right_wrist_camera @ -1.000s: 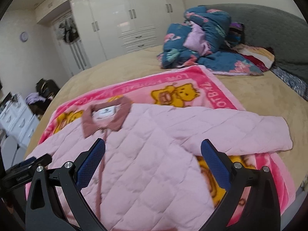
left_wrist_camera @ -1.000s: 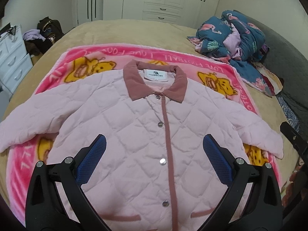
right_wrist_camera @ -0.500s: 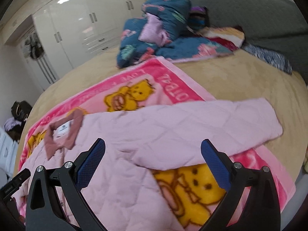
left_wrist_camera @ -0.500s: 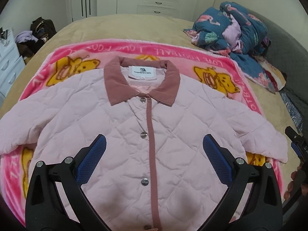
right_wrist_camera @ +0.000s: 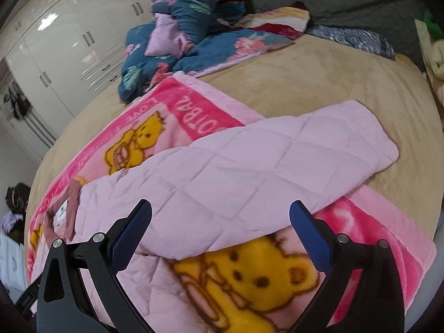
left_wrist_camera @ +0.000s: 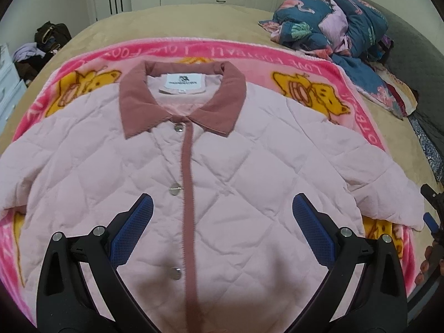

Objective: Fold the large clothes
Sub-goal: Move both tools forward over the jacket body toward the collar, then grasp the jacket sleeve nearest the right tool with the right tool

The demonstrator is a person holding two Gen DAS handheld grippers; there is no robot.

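- Right now one pink quilted jacket (left_wrist_camera: 236,183) lies face up and spread flat on a pink blanket (left_wrist_camera: 327,69) printed with yellow bears, and that blanket covers the middle of a tan bed (left_wrist_camera: 194,22).
- One darker rose collar (left_wrist_camera: 183,97) sits at the far end of the jacket, with a single white label (left_wrist_camera: 185,83) showing inside it.
- Three metal snaps (left_wrist_camera: 175,189) can be counted down the rose front strip, which is closed; any lower ones are out of sight.
- Two sleeves stretch out sideways; the one seen from the right wrist, the sleeve (right_wrist_camera: 277,155), runs across the blanket and its cuff reaches just past the blanket's edge onto the bed.
- One left hand-held gripper (left_wrist_camera: 222,211) hovers over the jacket's chest, its blue-padded fingers (left_wrist_camera: 130,230) spread wide with nothing between them.
- One right hand-held gripper (right_wrist_camera: 220,216) hangs above the sleeve near the armpit, likewise wide apart and empty.
- One heap of dark blue flowered bedding (left_wrist_camera: 327,19) is piled at the far right corner of the bed, well apart from the jacket.
- White wardrobes (right_wrist_camera: 72,38) line the wall beyond.
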